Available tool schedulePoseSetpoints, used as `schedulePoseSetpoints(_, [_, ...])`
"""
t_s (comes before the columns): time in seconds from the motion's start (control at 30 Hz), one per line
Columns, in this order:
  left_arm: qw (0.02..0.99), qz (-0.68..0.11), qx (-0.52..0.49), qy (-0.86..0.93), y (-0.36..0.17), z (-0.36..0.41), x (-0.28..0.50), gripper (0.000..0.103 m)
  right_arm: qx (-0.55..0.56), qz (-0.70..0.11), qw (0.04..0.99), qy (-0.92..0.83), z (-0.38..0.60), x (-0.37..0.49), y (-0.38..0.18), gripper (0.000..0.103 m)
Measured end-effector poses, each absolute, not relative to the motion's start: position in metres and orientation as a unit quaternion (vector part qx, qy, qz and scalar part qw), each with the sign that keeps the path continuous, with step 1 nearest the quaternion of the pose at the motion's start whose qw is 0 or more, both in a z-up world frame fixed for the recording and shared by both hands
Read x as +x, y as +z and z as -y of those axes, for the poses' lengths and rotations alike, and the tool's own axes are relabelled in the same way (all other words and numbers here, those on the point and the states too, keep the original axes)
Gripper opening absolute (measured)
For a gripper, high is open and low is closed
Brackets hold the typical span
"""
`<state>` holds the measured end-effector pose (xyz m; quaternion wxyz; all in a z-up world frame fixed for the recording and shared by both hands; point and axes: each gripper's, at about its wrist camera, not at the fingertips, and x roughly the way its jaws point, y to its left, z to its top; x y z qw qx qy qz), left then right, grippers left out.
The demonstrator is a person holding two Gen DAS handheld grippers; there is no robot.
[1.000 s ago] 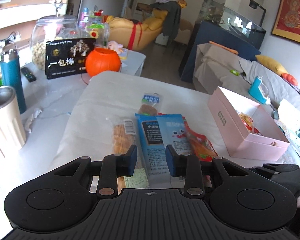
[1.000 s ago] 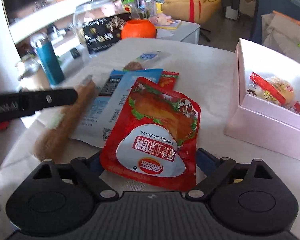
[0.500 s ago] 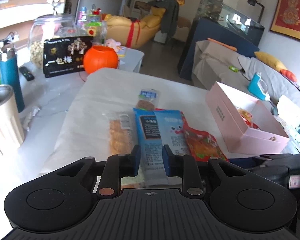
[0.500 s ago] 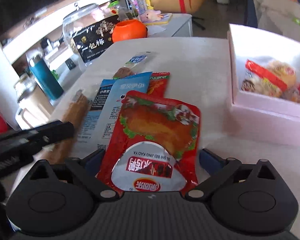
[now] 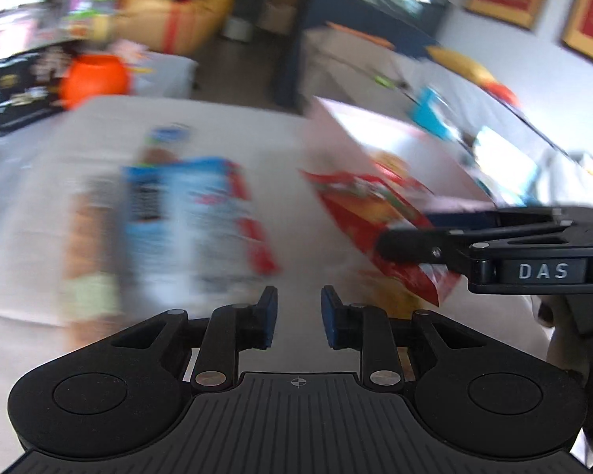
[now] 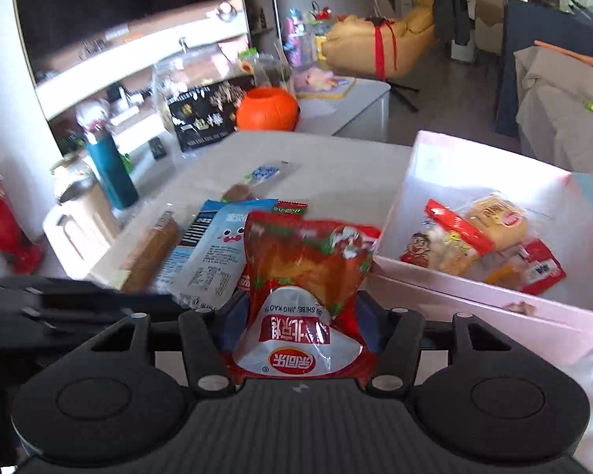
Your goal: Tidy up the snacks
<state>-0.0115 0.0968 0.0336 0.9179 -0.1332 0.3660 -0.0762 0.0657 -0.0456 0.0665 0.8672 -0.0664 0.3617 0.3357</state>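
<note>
My right gripper (image 6: pixel 296 322) is shut on a red snack pouch (image 6: pixel 304 272) and holds it lifted above the table, just left of the pink box (image 6: pixel 474 308). The box holds several snack packs (image 6: pixel 482 237). In the blurred left wrist view the pouch (image 5: pixel 371 213) hangs from the right gripper (image 5: pixel 407 247) in front of the box (image 5: pixel 375 134). My left gripper (image 5: pixel 295 316) is open and empty above the table. A blue-and-white packet (image 6: pixel 213 252), a long brown biscuit pack (image 6: pixel 150 256) and a small clear-wrapped snack (image 6: pixel 253 181) lie on the white table.
An orange pumpkin pot (image 6: pixel 267 108), a black snack box (image 6: pixel 205 116), a teal bottle (image 6: pixel 110 170) and a cream mug (image 6: pixel 83 213) stand along the far and left side. A red can (image 6: pixel 4 229) is at the left edge.
My right gripper has closed on the red pouch and lifted it off the table toward the pink box. My left gripper has swung right and risen; its view is motion-blurred.
</note>
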Motion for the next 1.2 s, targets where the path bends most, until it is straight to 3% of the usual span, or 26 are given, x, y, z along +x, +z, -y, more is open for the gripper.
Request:
schedulePoseSetpoints(0.23, [0.908,-0.389,-0.057,-0.141,0.027,-0.025,0.011,0.029,-0.086,-0.326,0.892,0.302,0.101,0.030,0.068,0.058])
schedulePoseSetpoints(0.3, [0.909,-0.391,-0.040,-0.140,0.024,-0.015,0.017,0.034,-0.079,-0.324,0.898,0.288,0.116,0.028,0.064,0.058])
schedulePoseSetpoints(0.37, [0.909,-0.392,-0.027,-0.135,0.023,-0.009,0.021,0.041,-0.072,-0.326,0.903,0.272,0.126,0.029,0.060,0.045])
schedulePoseSetpoints(0.7, [0.916,-0.387,-0.002,-0.104,0.026,-0.021,0.015,0.044,0.006,-0.370,0.891,0.263,0.120,0.108,0.035,0.038])
schedulePoseSetpoints(0.93, [0.915,-0.390,-0.009,-0.106,0.025,-0.025,0.019,0.045,0.003,-0.372,0.885,0.281,0.090,0.124,0.036,0.038])
schedulePoseSetpoints(1.0, [0.914,-0.392,-0.009,-0.107,0.023,-0.023,0.021,0.045,-0.007,-0.364,0.887,0.283,0.093,0.113,0.039,0.047])
schedulePoseSetpoints(1.07, [0.913,-0.395,-0.006,-0.104,0.020,-0.023,0.022,0.045,-0.020,-0.353,0.894,0.276,0.102,0.099,0.041,0.071])
schedulePoseSetpoints(1.13, [0.913,-0.395,-0.008,-0.104,0.018,-0.024,0.022,0.045,-0.030,-0.340,0.903,0.261,0.114,0.085,0.042,0.079])
schedulePoseSetpoints(1.2, [0.913,-0.394,-0.010,-0.101,0.018,-0.026,0.021,0.045,-0.039,-0.338,0.908,0.243,0.129,0.074,0.039,0.080])
